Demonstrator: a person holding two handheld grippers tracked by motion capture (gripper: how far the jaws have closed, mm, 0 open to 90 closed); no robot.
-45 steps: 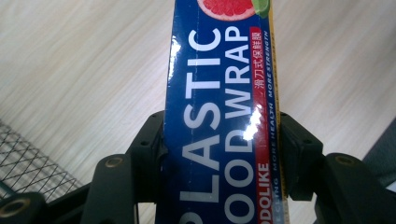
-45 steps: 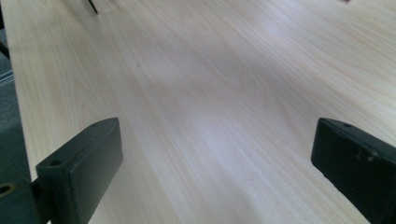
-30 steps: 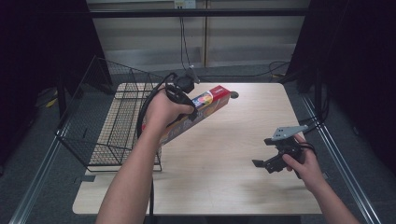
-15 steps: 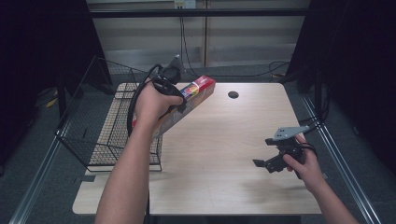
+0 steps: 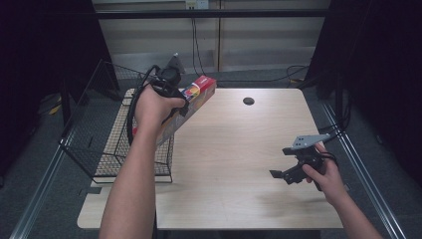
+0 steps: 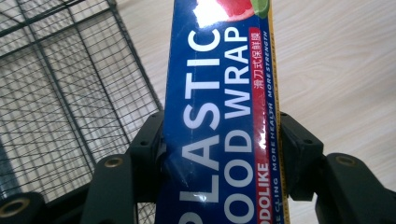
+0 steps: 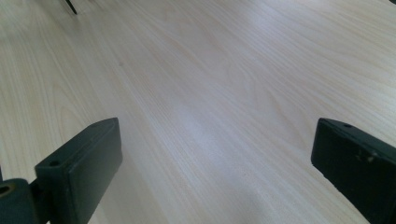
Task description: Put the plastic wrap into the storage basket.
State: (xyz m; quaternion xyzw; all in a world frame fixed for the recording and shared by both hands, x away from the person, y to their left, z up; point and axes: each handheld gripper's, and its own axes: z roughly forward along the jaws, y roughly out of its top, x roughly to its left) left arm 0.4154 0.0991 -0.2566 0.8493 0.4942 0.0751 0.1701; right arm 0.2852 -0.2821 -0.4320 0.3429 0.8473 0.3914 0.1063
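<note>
Inspector: Starting nearest: right gripper [image 5: 293,170] idle, jaws wide over bare table [image 5: 239,149]. Left gripper [image 5: 171,92] clamps the plastic wrap box [image 5: 191,99], held over the wire basket's [image 5: 94,144] edge.

Clerk: Step?

Inspector: Carrying. Next, likely lower and release inside. Count: one box, one basket.

From my remote seat I've got a pale wood-grain rectangular table [image 5: 234,149] with rounded corners and a small dark round hole [image 5: 248,101] near its far edge. A black wire mesh basket [image 5: 107,144] sits on its left end, partly overhanging that side.
</note>
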